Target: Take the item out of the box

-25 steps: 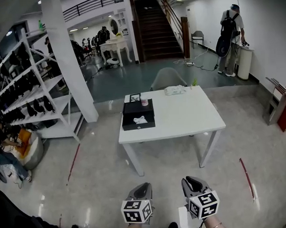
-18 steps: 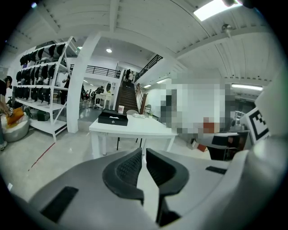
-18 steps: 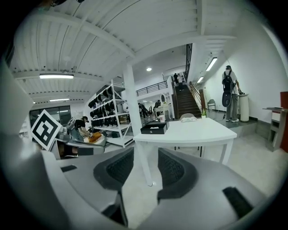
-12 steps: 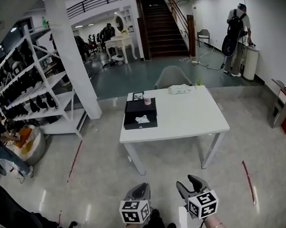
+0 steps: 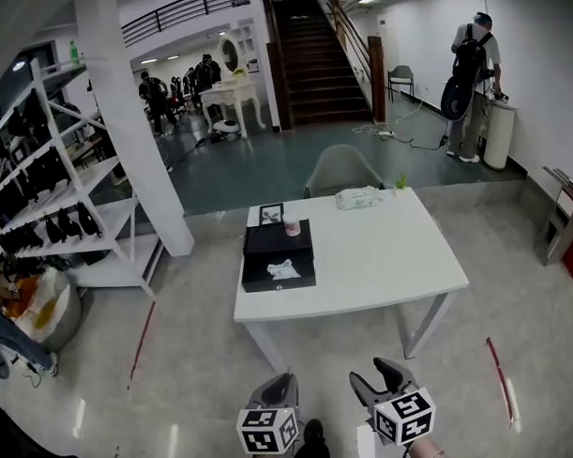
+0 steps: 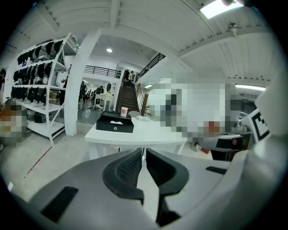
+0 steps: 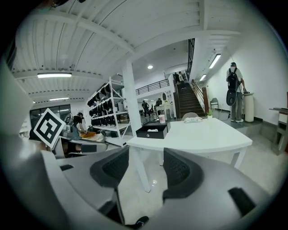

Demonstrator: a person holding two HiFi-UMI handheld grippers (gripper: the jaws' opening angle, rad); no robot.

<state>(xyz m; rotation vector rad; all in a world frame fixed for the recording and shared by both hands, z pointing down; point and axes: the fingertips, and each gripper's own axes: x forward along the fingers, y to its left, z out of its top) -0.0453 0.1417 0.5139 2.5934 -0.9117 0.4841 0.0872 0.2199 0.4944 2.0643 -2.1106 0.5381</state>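
Head view, table (image 5: pixel 381 258): white, well ahead of both grippers, with bare floor between.
Head view, box (image 5: pixel 278 239): black, lid thrown back, at the table's left edge.
Head view, item (image 5: pixel 282 269): a white crumpled thing lying inside the box, untouched.
Head view, around the box: a cup (image 5: pixel 292 229) on the table just behind it; a chair (image 5: pixel 341 170) at the table's far side.
Head view, left gripper (image 5: pixel 282 381): low in the picture, short of the table; jaws look drawn together.
Head view, right gripper (image 5: pixel 377 376): beside the left, also short of the table; its fingers are spread.
Left gripper view, left gripper (image 6: pixel 142 155): pads close together with only a thin slit, nothing in it.
Left gripper view, table (image 6: pixel 153 134): seen from low down, with the box (image 6: pixel 115 123) at its near left corner and a speck of the item (image 6: pixel 114 122) showing over the box wall.
Right gripper view, right gripper (image 7: pixel 146 153): jaws wide apart, having just been opening; nothing is held, and only the floor and a far table leg (image 7: pixel 139 170) show through the gap.
Right gripper view, box (image 7: pixel 152 131): at the far left end of the table (image 7: pixel 211 134); this view alone shows its front wall, with the item (image 7: pixel 153 130) on top.
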